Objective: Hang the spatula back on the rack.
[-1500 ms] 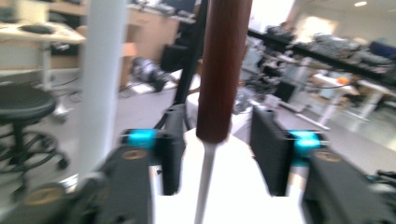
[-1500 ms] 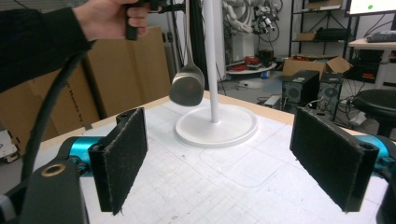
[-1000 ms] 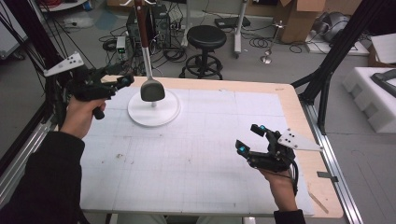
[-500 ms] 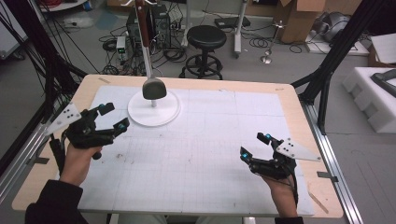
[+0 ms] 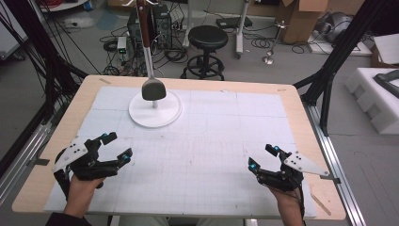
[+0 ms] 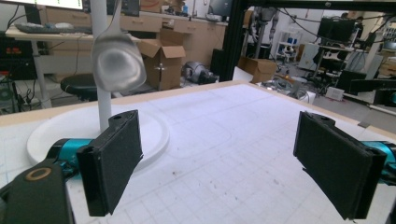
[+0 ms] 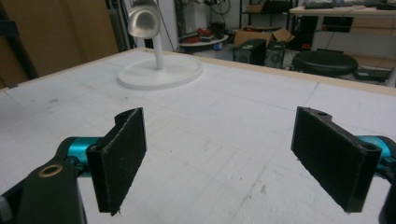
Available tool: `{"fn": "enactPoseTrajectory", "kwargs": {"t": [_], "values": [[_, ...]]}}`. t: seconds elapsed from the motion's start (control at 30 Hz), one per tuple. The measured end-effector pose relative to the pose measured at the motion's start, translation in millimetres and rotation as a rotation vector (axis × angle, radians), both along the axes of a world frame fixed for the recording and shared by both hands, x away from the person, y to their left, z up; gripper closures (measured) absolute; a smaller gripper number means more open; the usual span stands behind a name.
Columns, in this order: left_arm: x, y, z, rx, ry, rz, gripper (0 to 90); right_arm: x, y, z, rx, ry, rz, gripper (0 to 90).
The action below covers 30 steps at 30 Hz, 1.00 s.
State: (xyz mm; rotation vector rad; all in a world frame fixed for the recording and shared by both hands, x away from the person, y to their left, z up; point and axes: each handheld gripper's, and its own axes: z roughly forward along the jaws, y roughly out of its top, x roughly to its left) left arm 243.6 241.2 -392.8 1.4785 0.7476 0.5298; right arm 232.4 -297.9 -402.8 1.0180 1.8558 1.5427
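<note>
Hanging spoon: a grey metal spoon hangs bowl-down from its wood-coloured handle, in the upper left of the high view, so that it dangles free over the base.
Stand: a round white base plate with a thin white post keeps the spoon upright and reachable from the side.
Left claw: lower left of the high view, low over the white gridded bench; its jaws have just been opening and stand wide apart with nothing between them, aimed toward the stand.
Right claw: lower right, jaws apart and empty, well apart from the spoon, seemingly parked.
</note>
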Motion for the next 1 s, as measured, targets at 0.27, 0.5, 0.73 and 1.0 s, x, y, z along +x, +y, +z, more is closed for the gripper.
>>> {"fn": "enactPoseTrajectory", "kwargs": {"t": [0.27,0.5,0.73,1.0], "values": [[-5.0,1.5,-8.7,-0.001,0.018,0.002,15.8,-7.9,1.6,0.7,-0.008,-0.012,-0.013,17.3],[-4.6,2.6,-11.0,-0.009,0.025,0.013,15.7,-10.6,4.1,-0.5,-0.023,-0.009,-0.022,17.3],[-4.1,2.7,-12.3,-0.011,0.031,0.017,15.8,-9.8,6.9,-1.2,-0.03,-0.008,-0.015,17.3],[-2.5,2.9,-12.7,-0.011,0.036,0.023,15.7,-10.9,5.1,-1.5,-0.028,-0.005,-0.016,17.3]]}}
